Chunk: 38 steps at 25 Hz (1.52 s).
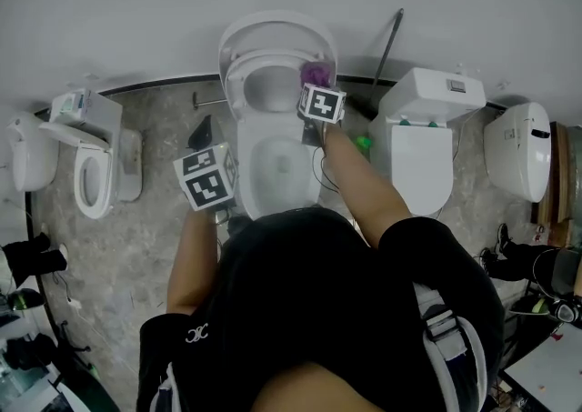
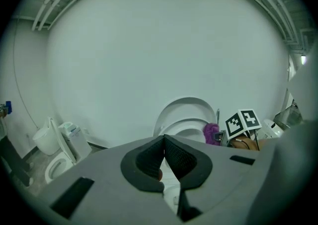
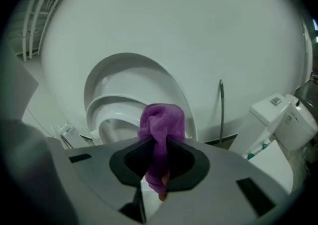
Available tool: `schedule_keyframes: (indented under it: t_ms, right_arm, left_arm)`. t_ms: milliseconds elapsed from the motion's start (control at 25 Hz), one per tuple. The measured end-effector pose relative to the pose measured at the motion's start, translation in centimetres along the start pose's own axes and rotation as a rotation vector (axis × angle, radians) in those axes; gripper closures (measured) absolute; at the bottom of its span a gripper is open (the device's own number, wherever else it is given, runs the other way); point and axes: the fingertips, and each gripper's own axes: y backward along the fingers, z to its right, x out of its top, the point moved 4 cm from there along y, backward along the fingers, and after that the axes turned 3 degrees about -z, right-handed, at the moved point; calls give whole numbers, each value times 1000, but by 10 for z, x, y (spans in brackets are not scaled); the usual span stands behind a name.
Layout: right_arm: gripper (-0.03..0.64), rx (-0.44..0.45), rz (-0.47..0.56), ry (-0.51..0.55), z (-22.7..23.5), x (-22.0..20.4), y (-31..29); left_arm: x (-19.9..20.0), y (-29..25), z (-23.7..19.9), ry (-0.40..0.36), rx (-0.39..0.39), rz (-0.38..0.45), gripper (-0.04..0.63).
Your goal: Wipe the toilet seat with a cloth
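Your right gripper is clamped on a purple cloth. The fabric is pinched between both dark pads, with a bunched wad bulging out past the tips and a short tail hanging behind them. From your head camera, that wad sits at the right side of the white toilet seat of the middle toilet. It is up near the hinge end, just in front of the raised lid. No view lets you tell whether the cloth is touching the seat.

Your left gripper has its jaws pressed together with nothing between them. It hovers off the left side of the same toilet's bowl, apart from the rim, pointing forward and down.

Left of the middle toilet stands a smaller toilet, and right of it a toilet with a square cistern. A thin rod leans on the wall just right of the raised lid, and a small green object lies on the floor by the middle toilet's right flank
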Motion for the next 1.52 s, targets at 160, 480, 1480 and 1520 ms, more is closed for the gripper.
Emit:
schedule_keyframes:
  t_ms: [160,480,1480,1520]
  right_arm:
    - [558,-57,13,-12,1,2,-16]
    - [558,-68,55,38,-17,13,-23]
    - [558,157,93,574,-181,25,-53]
    - [558,161,82,580,-186,23,-57]
  left_arm:
    - [1,-11,-18,4,-13,-9,588]
    - [-1,-21,-43,31,-16,-20,588]
    - [-45,12,-113,169,125,-42,588]
    - [-47,13,-116,177,131,-47,588]
